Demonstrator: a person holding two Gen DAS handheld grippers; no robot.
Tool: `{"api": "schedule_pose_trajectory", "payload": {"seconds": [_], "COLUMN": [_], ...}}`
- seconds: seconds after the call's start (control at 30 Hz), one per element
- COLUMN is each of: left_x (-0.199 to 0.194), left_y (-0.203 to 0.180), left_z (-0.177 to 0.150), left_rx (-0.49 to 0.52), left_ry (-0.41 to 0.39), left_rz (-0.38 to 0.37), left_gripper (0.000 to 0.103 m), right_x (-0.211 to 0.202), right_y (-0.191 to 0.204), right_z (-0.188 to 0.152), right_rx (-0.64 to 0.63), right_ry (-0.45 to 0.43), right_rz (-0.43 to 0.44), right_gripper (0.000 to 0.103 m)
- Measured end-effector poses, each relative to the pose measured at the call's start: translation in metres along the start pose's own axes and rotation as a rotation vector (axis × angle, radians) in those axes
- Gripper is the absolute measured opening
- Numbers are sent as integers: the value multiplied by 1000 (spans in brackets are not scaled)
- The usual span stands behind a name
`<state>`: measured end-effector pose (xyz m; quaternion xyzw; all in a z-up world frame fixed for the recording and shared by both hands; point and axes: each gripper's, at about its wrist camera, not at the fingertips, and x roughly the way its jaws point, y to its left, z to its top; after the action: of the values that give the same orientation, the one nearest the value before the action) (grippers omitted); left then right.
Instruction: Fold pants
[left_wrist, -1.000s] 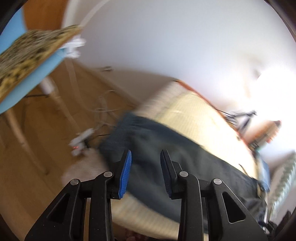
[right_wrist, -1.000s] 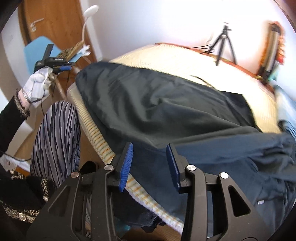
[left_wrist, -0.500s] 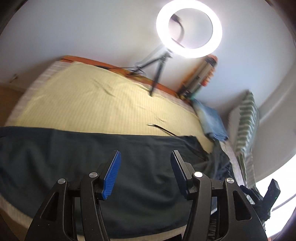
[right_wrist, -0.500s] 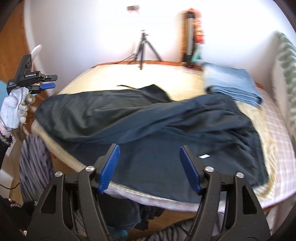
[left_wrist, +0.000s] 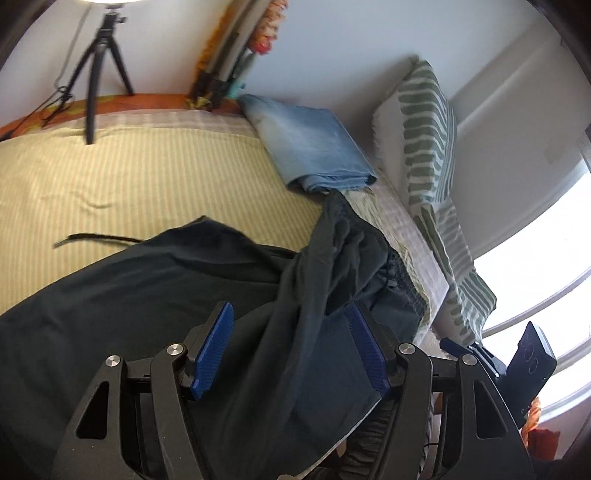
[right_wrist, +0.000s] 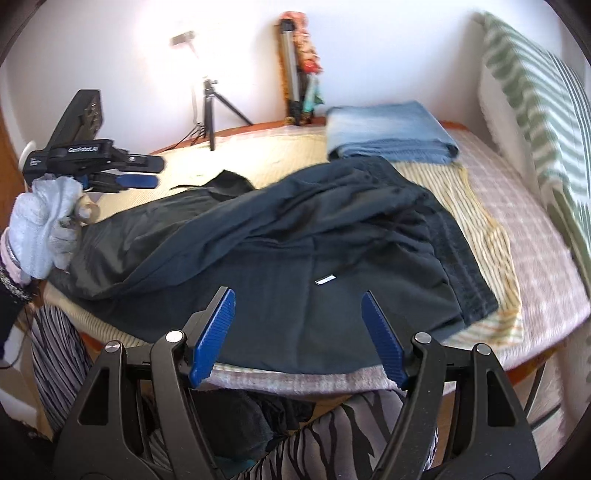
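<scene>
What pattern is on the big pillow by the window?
The pillow is white with green stripes, clearest in the left wrist view.

Both wrist views look steeply down (close in) over the same dark pants (left_wrist: 155, 295).

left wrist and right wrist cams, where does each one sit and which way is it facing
Left wrist: on the left gripper, angled down at the dark pants on the bed; its jaws are opening, nothing pinched. No body part shows.
Right wrist: on the right gripper, looking across the pants' label; the gloved left hand and striped trouser legs show.
Shared: pants, folded blue jeans, tripod, striped pillow.
</scene>
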<state>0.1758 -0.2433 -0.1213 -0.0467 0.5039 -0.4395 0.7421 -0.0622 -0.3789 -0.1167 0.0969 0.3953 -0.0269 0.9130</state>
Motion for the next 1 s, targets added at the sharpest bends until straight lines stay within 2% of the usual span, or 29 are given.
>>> {"api": "schedule_pose_trajectory", "payload": {"seconds": [0.2, 0.4, 0.57, 0.6, 0.63, 0.67, 0.7, 0.73, 0.8, 0.9, 1.0], "left_x": [62, 117, 141, 142, 144, 146, 149, 152, 156, 147, 128], "left_y": [-31, -31, -24, -23, -21, -21, -21, -21, -23, -28, -44], "left_z": [26, 46, 56, 56, 56, 56, 56, 56, 56, 56, 51], "left_rx": [28, -22, -71, -75, -78, -80, -80, -73, -54, -43, -6], "left_ry": [70, 117, 118, 112, 105, 104, 103, 106, 100, 55, 13], "left_rz": [-39, 4, 18, 18, 18, 15, 5, 1, 2, -35, -109], "left_gripper": [67, 67, 64, 58, 47, 44, 34, 20, 6, 4, 3], "right_x": [-4, -9, -12, -13, -14, -14, -15, -15, -14, -13, -12], "right_y": [-22, -30, -44, -48, -51, -53, -56, -58, -62, -69, -79], "right_z": [-3, -4, -7, -8, -9, -9, -10, -10, -9, -8, -5], "right_rx": [76, 85, 120, 128, 135, 141, 148, 155, 170, 193, 236], "right_ry": [-17, -29, -32, -33, -34, -35, -35, -35, -36, -39, -46], "right_rz": [-15, -21, -37, -41, -46, -49, -51, -52, -54, -53, -47], "right_gripper": [74, 74, 74, 74, 74, 74, 74, 74, 74, 74, 74]}}
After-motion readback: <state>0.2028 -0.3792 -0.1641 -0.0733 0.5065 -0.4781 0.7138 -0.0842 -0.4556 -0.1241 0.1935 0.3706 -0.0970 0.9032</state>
